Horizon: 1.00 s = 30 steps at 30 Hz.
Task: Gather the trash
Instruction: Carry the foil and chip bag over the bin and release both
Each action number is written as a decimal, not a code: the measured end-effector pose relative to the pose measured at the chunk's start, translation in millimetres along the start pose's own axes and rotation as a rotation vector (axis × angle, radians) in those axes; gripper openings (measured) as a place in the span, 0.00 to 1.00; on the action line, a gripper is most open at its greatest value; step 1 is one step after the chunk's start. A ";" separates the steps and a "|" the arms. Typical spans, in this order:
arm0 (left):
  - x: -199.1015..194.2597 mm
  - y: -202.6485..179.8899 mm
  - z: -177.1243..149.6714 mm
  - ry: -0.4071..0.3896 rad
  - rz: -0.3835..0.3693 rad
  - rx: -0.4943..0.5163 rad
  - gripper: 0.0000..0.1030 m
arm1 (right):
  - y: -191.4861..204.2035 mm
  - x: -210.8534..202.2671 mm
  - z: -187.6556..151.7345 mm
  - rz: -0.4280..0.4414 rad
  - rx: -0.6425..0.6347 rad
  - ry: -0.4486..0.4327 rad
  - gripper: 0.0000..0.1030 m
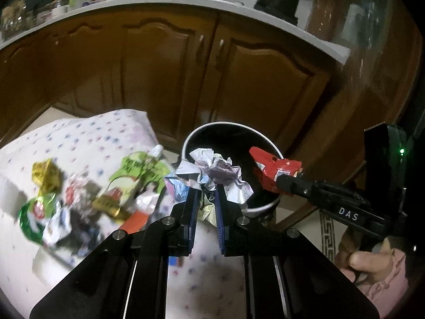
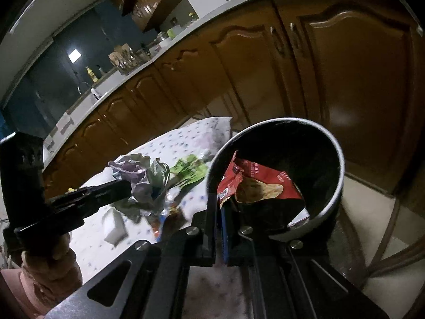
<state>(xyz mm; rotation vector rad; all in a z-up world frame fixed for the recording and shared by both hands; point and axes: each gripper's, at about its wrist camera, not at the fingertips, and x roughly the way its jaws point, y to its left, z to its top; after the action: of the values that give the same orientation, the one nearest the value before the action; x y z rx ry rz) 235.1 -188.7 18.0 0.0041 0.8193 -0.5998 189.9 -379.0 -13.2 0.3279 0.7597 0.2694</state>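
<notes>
My left gripper (image 1: 207, 186) is shut on a wad of crumpled paper (image 1: 212, 170), held in the air at the near rim of the round black bin (image 1: 186, 143). My right gripper (image 2: 221, 199) is shut on a red snack wrapper (image 2: 255, 183), which hangs over the bin's (image 2: 337, 146) dark mouth. From the left wrist view the right gripper (image 1: 284, 183) comes in from the right with the red wrapper (image 1: 273, 170) above the bin. In the right wrist view the left gripper (image 2: 127, 186) holds the paper wad (image 2: 143, 180) left of the bin.
A table under a dotted white cloth (image 1: 87, 138) holds several more wrappers (image 1: 79, 194), green, gold and red. Brown cabinet doors (image 1: 172, 66) under a pale counter (image 1: 159, 1) stand behind the bin. A person's hand (image 1: 372, 263) grips the right handle.
</notes>
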 end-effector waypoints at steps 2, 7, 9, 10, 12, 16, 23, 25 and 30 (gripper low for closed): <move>11.8 -5.0 6.8 0.018 -0.001 0.016 0.11 | -5.9 1.1 6.1 -0.006 -0.006 0.004 0.03; 38.8 -16.9 17.9 0.056 -0.001 0.038 0.11 | -21.3 6.4 17.7 -0.007 -0.006 0.023 0.03; 48.8 -20.5 21.8 0.068 0.003 0.047 0.11 | -27.3 10.1 20.9 -0.001 0.002 0.031 0.03; 55.1 -22.3 24.3 0.076 0.005 0.050 0.11 | -29.1 12.0 22.9 -0.001 0.003 0.036 0.03; 63.2 -24.2 26.8 0.088 0.008 0.054 0.11 | -33.8 16.6 24.9 -0.003 0.005 0.048 0.04; 80.9 -24.7 31.3 0.115 0.013 0.054 0.12 | -42.3 26.0 27.6 -0.003 0.009 0.073 0.05; 104.1 -28.1 30.5 0.159 0.053 0.079 0.23 | -51.1 37.2 30.8 -0.016 0.005 0.100 0.08; 104.9 -28.2 28.2 0.163 0.040 0.076 0.30 | -55.6 38.3 31.0 -0.020 0.017 0.107 0.10; 98.7 -26.1 24.3 0.146 0.037 0.065 0.44 | -64.8 33.7 31.2 -0.011 0.055 0.092 0.44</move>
<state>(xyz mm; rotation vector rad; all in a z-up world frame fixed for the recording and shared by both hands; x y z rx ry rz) 290.6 -265.5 -27.1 0.1233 0.9390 -0.5953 243.2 -432.4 -38.0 0.3650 0.8605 0.2550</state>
